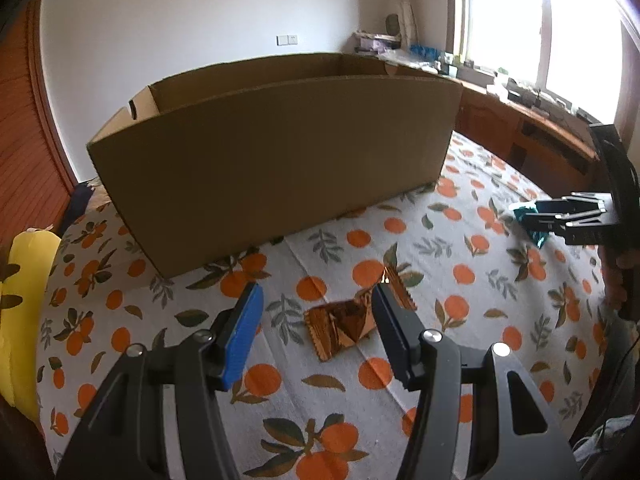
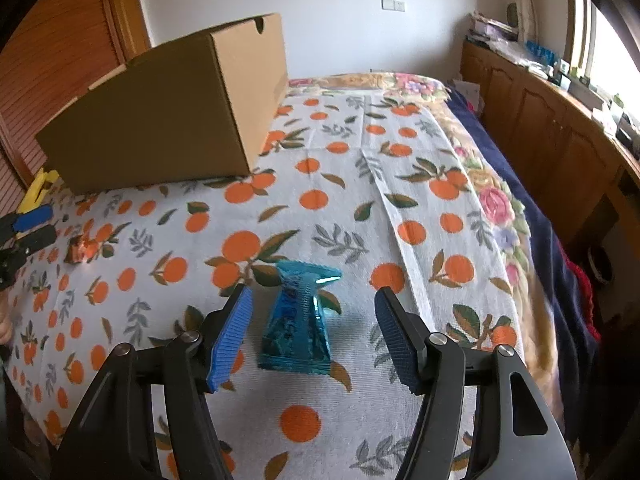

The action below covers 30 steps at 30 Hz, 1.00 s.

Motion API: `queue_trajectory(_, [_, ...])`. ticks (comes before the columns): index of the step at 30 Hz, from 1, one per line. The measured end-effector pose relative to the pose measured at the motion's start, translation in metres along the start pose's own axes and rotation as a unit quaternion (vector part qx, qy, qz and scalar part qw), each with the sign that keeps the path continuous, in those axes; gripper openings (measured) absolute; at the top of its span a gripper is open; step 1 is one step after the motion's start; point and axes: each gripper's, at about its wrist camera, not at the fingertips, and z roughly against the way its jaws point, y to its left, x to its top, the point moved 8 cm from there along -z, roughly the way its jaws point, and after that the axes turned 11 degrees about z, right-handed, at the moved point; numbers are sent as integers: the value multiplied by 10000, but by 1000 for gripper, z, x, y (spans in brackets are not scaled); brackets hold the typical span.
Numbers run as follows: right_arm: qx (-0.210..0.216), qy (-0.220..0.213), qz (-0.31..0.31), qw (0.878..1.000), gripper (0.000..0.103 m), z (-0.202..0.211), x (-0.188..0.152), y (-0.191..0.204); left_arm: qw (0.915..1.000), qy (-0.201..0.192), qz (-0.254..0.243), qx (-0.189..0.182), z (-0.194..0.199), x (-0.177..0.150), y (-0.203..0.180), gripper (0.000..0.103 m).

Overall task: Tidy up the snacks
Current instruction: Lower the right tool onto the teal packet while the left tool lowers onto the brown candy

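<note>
A shiny orange-brown snack packet (image 1: 344, 326) lies on the orange-print cloth between the fingers of my open left gripper (image 1: 318, 300); it also shows small in the right wrist view (image 2: 80, 249). A shiny blue snack packet (image 2: 298, 320) lies between the fingers of my open right gripper (image 2: 314, 308); it shows in the left wrist view (image 1: 530, 220) under the right gripper (image 1: 560, 220). An open brown cardboard box (image 1: 272, 152) stands on the cloth behind the orange packet, and shows at upper left in the right wrist view (image 2: 168, 108). The left gripper (image 2: 28, 228) shows at the left edge there.
A bed covered with the orange-print cloth (image 2: 360, 184) over a floral blanket (image 2: 500, 208). A yellow object (image 1: 28, 308) lies at the bed's left edge. A wooden cabinet (image 2: 540, 120) with clutter runs along the window side. A wooden slatted door (image 1: 24, 140) stands at left.
</note>
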Motion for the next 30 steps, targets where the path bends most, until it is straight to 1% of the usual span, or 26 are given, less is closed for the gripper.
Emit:
queue_trajectory(4, [-52, 30, 97, 9999, 63, -4, -2, 1, 9999, 127, -62, -5, -5, -6, -1, 57])
queue_trajectory(8, [-85, 17, 221, 9997, 50, -5, 0, 4, 9994, 272, -207, 16, -10, -10, -5, 57])
queue_trajectory(11, [-182, -34, 330, 9993, 50, -6, 0, 6, 9989, 358, -310, 21, -12, -13, -7, 57])
queue_trajectory(20, [-144, -48, 287, 9995, 50, -7, -2, 7, 9970, 511, -572, 115, -23, -10, -16, 57])
queue_trajectory(24, [-148, -47, 292, 9995, 50, -7, -2, 6, 9964, 578, -597, 173, -30, -6, -19, 57])
queue_trajectory(30, [-164, -48, 301, 9994, 50, -7, -2, 6, 9965, 636, -527, 123, -35, -5, -22, 57])
